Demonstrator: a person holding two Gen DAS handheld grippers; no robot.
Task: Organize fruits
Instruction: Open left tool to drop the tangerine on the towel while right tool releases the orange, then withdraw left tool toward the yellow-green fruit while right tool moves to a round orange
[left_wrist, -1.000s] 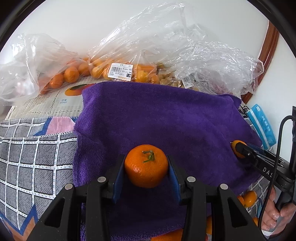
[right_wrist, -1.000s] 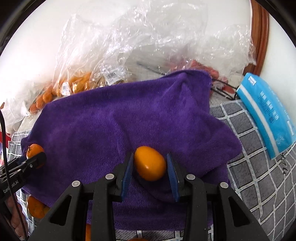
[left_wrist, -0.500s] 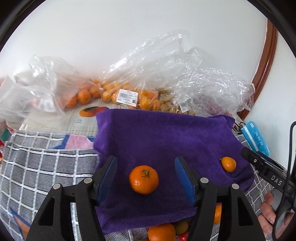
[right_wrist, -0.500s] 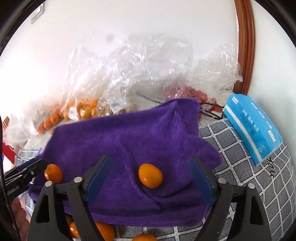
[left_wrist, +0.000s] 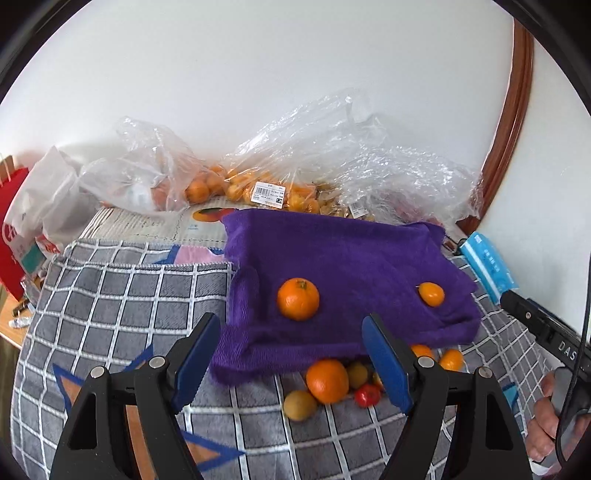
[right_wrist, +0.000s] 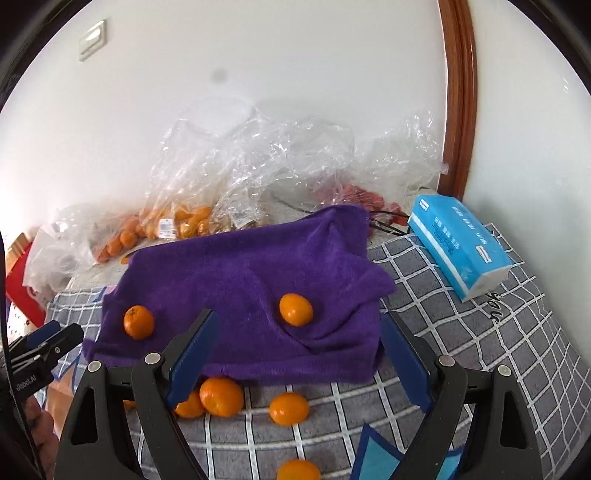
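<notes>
A grey blanket (left_wrist: 122, 291) with a white grid covers the surface, which runs back to a plain white wall with a curved brown wooden frame (left_wrist: 517, 122) at the right. Crumpled clear plastic bags (left_wrist: 332, 155) of small orange fruit lie along the far edge, and a blue tissue pack (right_wrist: 458, 243) rests at the far right. A purple towel (left_wrist: 340, 266) is spread mid-scene. On it sit a mandarin (left_wrist: 298, 299) toward the left and a smaller kumquat (left_wrist: 430, 294) toward the right, well apart. The left gripper (left_wrist: 291, 362) hangs near of the mandarin, its jaws opening, with nothing between the blue pads; the fruit lies just beyond the tips. The right gripper (right_wrist: 299, 362) is spread wide and empty, the kumquat (right_wrist: 296, 309) just beyond its tips. The mandarin is round, dimpled, bright orange, with a green stem stub on top; the kumquat is smooth and oval. Loose fruit (left_wrist: 327, 381), mostly orange with one small red piece, clusters on the blanket at the towel's near edge.
</notes>
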